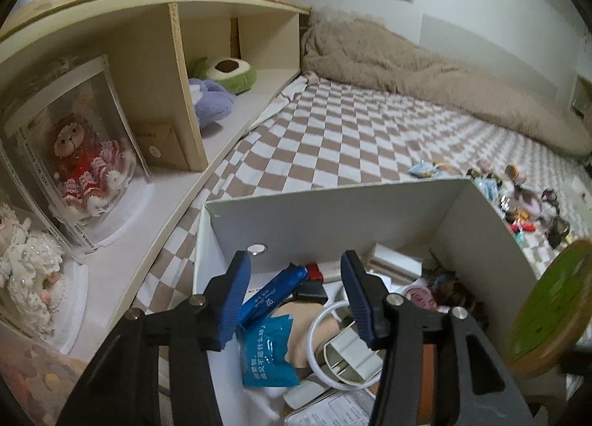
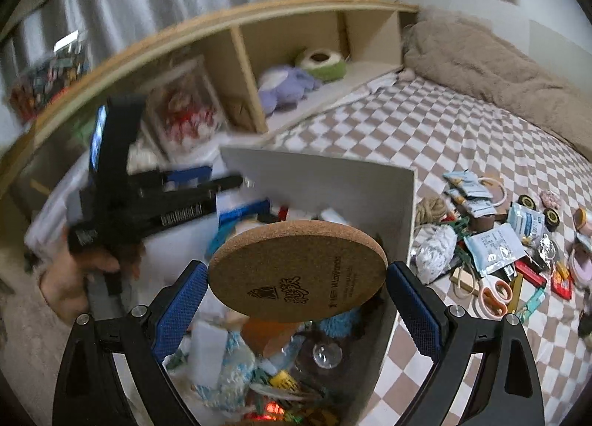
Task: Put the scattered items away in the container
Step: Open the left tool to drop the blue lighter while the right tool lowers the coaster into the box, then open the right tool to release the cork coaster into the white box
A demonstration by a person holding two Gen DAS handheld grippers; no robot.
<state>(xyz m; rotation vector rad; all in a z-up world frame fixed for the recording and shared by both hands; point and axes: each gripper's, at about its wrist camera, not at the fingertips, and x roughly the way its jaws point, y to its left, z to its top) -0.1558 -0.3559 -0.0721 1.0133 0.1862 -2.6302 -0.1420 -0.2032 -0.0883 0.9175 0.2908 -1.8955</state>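
Presently, the cork coaster (image 2: 298,270) sits clamped edge to edge between the 2 blue pads of the right gripper (image 2: 296,300), hanging tilted above the open white box (image 2: 325,181). We judge it light, stiff and slightly crumbly at the rim, with a rough face that resists slipping; the grip across its width looks sound. The box already holds a blue pen (image 1: 272,291), a blue sachet (image 1: 268,352) and a white ring (image 1: 329,344). The left gripper (image 1: 292,300) hovers over these with its jaws parted and nothing between them. Loose items (image 2: 495,241) remain heaped on the checked bedsheet (image 2: 425,137) beside the box.
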